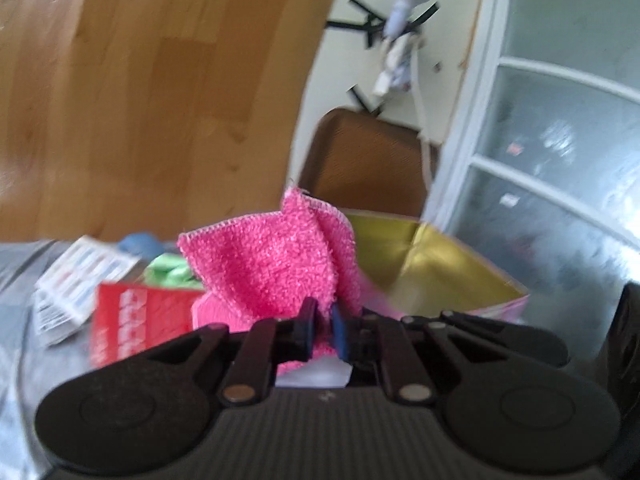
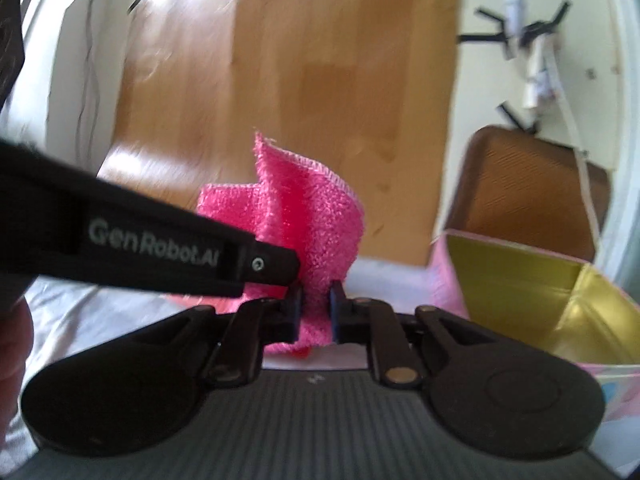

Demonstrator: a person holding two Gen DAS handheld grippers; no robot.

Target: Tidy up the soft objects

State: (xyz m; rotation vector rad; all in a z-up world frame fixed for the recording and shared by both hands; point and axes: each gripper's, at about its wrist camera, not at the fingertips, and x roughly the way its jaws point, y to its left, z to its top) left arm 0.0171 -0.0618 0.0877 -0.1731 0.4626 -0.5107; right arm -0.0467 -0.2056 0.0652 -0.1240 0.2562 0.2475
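Note:
A fluffy pink cloth stands bunched up between both grippers, its stitched edge pointing upward. My left gripper is shut on the cloth's lower fold, the pads pinching pink fabric. In the right wrist view the same pink cloth rises above my right gripper, which is shut on its bottom part with fabric filling the narrow gap. The left tool's black side bar reaches in from the left and meets the cloth just above the right fingers.
An open box with gold lining sits right of the cloth. A green cloth, a blue item, a red packet and a white leaflet lie left. Behind stand a wooden board and a brown case.

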